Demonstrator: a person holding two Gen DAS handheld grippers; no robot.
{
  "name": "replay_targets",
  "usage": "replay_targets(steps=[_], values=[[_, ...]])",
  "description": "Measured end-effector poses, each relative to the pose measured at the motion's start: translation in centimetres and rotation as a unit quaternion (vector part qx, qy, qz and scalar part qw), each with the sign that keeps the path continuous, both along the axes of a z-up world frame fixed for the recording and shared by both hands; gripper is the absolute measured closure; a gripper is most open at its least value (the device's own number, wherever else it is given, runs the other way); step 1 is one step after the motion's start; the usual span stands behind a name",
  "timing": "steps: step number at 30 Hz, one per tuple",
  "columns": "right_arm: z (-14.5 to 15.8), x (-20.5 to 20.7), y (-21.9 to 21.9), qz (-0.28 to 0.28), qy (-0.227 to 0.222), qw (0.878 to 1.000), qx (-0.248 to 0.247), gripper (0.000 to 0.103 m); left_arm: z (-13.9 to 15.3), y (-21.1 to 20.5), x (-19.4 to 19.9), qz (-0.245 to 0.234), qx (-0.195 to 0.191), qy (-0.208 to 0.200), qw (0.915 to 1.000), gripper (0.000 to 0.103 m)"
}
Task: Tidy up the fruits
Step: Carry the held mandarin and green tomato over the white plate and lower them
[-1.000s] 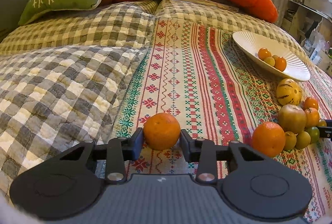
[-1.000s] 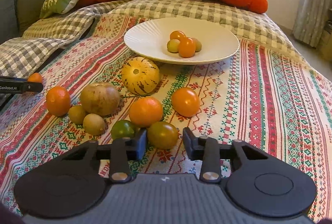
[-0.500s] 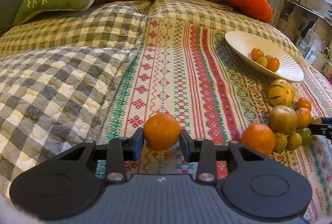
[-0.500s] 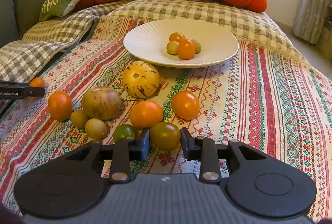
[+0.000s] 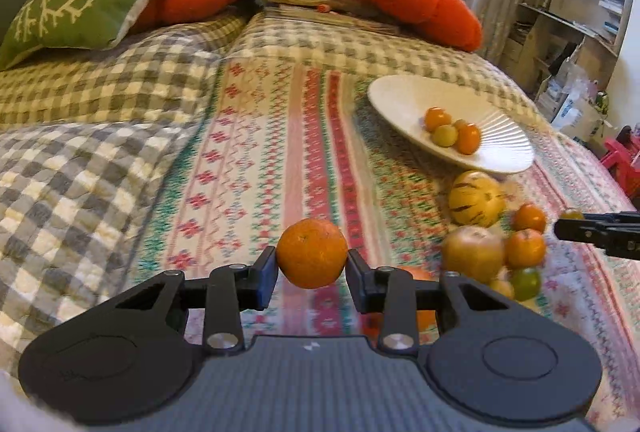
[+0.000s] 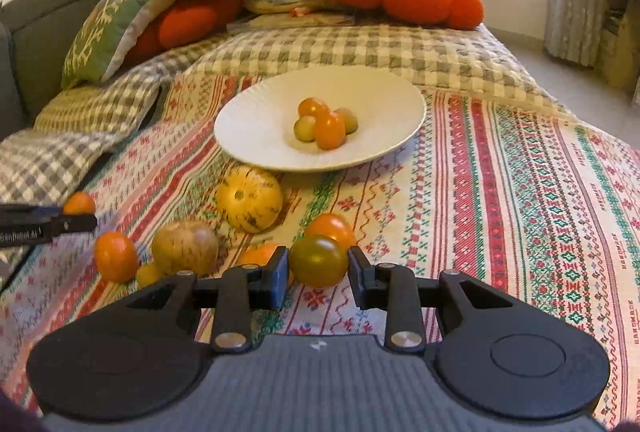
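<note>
Embroidered striped bedspread; left gripper, lettering unreadable, clamps a round orange, now lifted; right gripper clamps an olive-green tomato.

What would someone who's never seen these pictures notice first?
Probably the fruit pinched in each set of tongs: the left tongs clamp an orange, and the right tongs clamp a greenish tomato, both above the embroidered striped cloth. Next, the white ribbed plate further back, holding four small fruits, with a loose cluster of fruit including a striped yellow melon just in front of it.
</note>
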State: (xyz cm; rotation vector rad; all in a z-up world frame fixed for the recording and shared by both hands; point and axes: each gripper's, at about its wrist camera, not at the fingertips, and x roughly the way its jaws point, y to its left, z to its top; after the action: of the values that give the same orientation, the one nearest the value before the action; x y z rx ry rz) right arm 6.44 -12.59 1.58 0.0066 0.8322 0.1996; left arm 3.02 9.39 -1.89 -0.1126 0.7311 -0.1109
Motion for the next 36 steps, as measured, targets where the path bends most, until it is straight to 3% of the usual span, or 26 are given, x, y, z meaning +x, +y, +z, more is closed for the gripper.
replay_targets(steps=[11,22,36], values=[[1.4,1.5,-0.4,-0.015,-0.019,1.0,0.007,0.075,1.7,-4.5,1.2,-0.035,-0.01,-0.016,0.9992,0.083],[2.5,4.7,-2.0,-0.025,-0.031,0.999,0.033,0.075,3.2,-8.0,5.5,-0.07,-0.011,-0.033,0.9969,0.083],[1.0,8.9,-3.0,-0.025,-0.027,0.999,0.028,0.075,2.0,-12.2,10.2,-0.096,0.002,-0.022,0.9952,0.083]])
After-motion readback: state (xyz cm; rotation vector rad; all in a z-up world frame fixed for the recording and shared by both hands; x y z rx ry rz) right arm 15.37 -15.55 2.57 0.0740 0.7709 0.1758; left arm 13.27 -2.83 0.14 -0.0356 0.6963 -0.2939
